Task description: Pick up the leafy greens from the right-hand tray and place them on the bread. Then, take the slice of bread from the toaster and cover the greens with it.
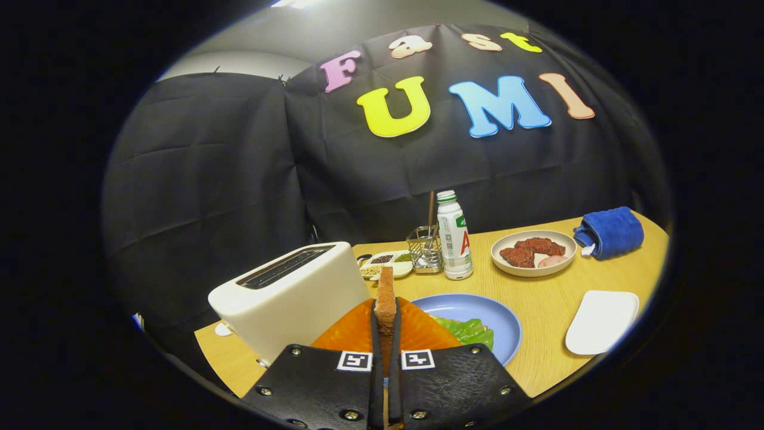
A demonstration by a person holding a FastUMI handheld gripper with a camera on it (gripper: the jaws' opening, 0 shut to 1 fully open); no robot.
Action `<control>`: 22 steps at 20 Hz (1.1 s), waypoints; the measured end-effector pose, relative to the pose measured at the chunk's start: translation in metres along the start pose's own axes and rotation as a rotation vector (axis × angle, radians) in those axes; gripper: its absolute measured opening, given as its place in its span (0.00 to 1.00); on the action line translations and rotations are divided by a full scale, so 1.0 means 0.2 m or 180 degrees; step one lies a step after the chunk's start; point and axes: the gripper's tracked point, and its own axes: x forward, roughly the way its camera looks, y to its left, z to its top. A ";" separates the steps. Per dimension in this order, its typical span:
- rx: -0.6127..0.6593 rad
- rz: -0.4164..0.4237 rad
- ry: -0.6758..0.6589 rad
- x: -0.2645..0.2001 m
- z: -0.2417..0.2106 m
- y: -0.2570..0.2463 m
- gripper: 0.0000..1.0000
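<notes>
Gripper (385,325) clamped on bread slice (385,292), held upright; greens (468,331) on blue plate (477,307) at 3 o'clock — covering left.

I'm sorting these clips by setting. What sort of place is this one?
Likely a staged kitchen table in a recording booth, not a home. A black cloth wall backs a wooden table with a toaster and a blue plate of greens. The claw is shut on a bread slice.
</notes>
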 end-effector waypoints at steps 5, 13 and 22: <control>0.0032 -0.0060 0.0026 0.01 -0.02 -0.08 0.04; -0.0233 -0.0258 0.0104 0.01 -0.05 -0.19 0.21; -0.0339 -0.0561 0.0002 -0.04 0.00 -0.38 0.51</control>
